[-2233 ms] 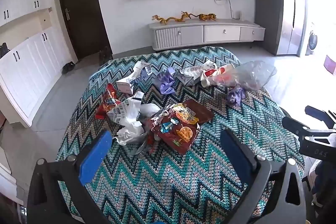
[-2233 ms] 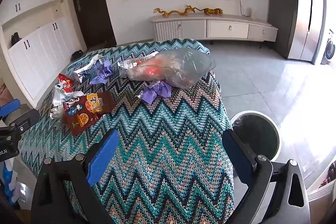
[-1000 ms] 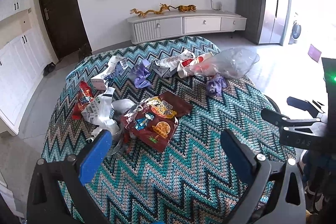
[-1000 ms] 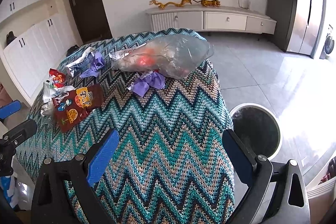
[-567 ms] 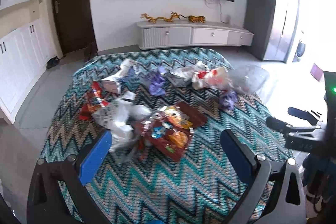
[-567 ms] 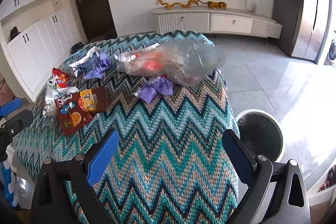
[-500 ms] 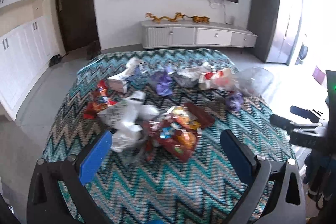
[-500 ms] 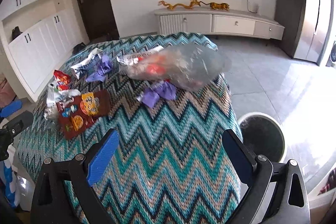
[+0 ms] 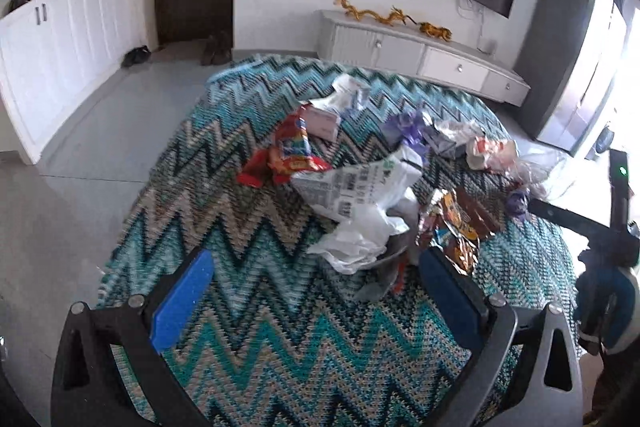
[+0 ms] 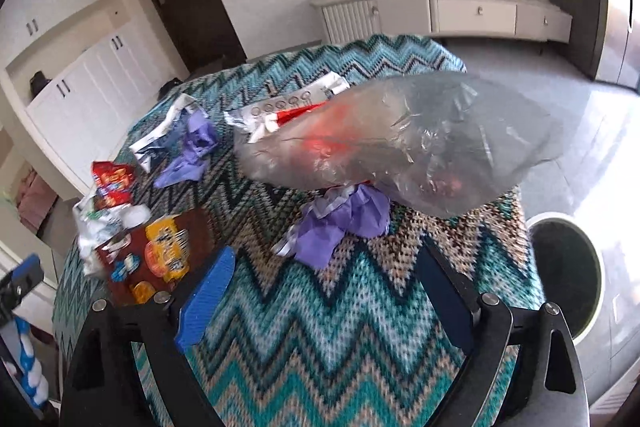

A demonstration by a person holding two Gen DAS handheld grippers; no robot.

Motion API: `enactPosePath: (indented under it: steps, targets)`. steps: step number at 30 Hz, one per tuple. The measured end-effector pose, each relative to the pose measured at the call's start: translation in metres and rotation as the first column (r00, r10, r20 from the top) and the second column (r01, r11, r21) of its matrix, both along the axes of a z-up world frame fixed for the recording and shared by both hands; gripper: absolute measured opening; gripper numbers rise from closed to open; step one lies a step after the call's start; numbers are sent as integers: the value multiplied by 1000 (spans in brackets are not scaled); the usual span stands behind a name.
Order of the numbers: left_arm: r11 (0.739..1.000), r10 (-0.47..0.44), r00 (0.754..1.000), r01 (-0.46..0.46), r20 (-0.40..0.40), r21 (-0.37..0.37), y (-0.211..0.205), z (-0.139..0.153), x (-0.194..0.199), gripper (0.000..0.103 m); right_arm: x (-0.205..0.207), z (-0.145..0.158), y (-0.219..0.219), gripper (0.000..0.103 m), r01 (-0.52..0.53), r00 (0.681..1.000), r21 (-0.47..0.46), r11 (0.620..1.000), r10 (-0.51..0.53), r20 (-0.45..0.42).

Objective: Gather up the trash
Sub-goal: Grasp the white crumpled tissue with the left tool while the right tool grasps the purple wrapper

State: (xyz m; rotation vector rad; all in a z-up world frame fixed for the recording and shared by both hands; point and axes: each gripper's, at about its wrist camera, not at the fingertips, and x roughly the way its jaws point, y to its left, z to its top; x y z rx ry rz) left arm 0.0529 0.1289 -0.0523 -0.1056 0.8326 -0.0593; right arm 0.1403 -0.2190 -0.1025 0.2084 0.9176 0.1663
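Observation:
Trash lies on a round table with a zigzag teal cloth (image 9: pixel 248 311). In the left wrist view a white printed plastic bag (image 9: pixel 356 203) lies just ahead of my open, empty left gripper (image 9: pixel 316 291), with a brown snack wrapper (image 9: pixel 460 223) to its right and red wrappers (image 9: pixel 292 155) behind. In the right wrist view a crumpled purple wrapper (image 10: pixel 340 227) lies just ahead of my open, empty right gripper (image 10: pixel 324 291). A large clear plastic bag (image 10: pixel 404 143) rests behind it. The brown snack wrapper (image 10: pixel 156 255) lies left.
A round trash bin (image 10: pixel 568 275) with a dark liner stands on the floor right of the table. More purple and silver wrappers (image 10: pixel 188 143) lie at the far side. A TV console (image 10: pixel 440 11) lines the back wall, white cabinets (image 9: pixel 60 39) the left.
My left gripper has swung left and closer to the white bag. My right gripper has moved forward and down toward the purple wrapper. Both stay open.

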Motion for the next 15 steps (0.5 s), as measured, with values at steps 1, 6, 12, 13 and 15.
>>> enactPosePath:
  steps: [1, 6, 12, 13, 15]
  targets:
    - [1000, -16, 1000, 16, -5, 1, -3, -2, 2, 103, 4, -3, 0, 90, 3, 1000, 7, 1000, -3, -8]
    - [995, -96, 995, 96, -23, 18, -22, -13, 19, 102, 18, -13, 2, 84, 7, 1000, 15, 1000, -6, -27]
    - [995, -101, 994, 100, -49, -20, -17, -22, 43, 84, 24, -16, 2, 80, 9, 1000, 28, 1000, -8, -27]
    - [994, -102, 993, 100, -64, -36, -16, -26, 46, 81, 24, -16, 2, 77, 9, 1000, 28, 1000, -8, -27]
    - [993, -104, 990, 99, -94, -58, -14, -35, 52, 77, 29, -18, 2, 75, 9, 1000, 24, 1000, -8, -30]
